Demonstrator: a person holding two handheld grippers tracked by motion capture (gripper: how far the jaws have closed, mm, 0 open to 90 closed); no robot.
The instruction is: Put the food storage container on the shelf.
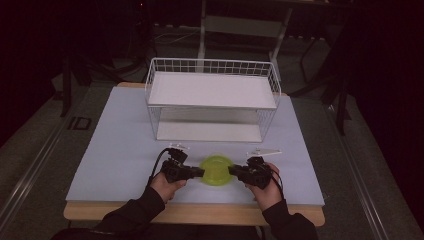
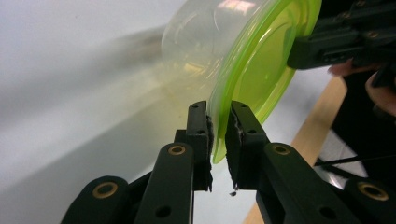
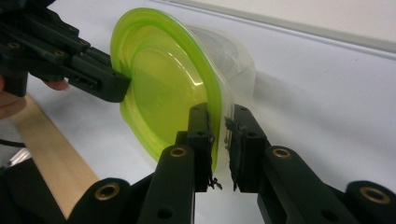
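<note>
Your dark sleeves (image 1: pixel 145 207) cover both forearms. Each tool, left tool (image 1: pixel 201 172) and right tool (image 1: pixel 232 171), is matte black, with brass-ringed pivot screws (image 2: pixel 177 150), a black cable (image 1: pixel 156 167) behind it and a pale grey three-cornered plate (image 1: pixel 263 152) above.

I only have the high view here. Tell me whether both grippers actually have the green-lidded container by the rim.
Observer: The left gripper has its pads pressed on the edge of the green lid, one pad on each face.
Operator: Now the right one.
Observer: The right gripper is clamped the same way on the opposite edge of the lid, where it meets the rim.
Operator: Report what is under that lid.
Observer: A clear tub, and through its wall I see nothing inside.
Operator: Tell me what is ahead of it.
Observer: That part you can see yourself: the white wire rack on the table.
</note>
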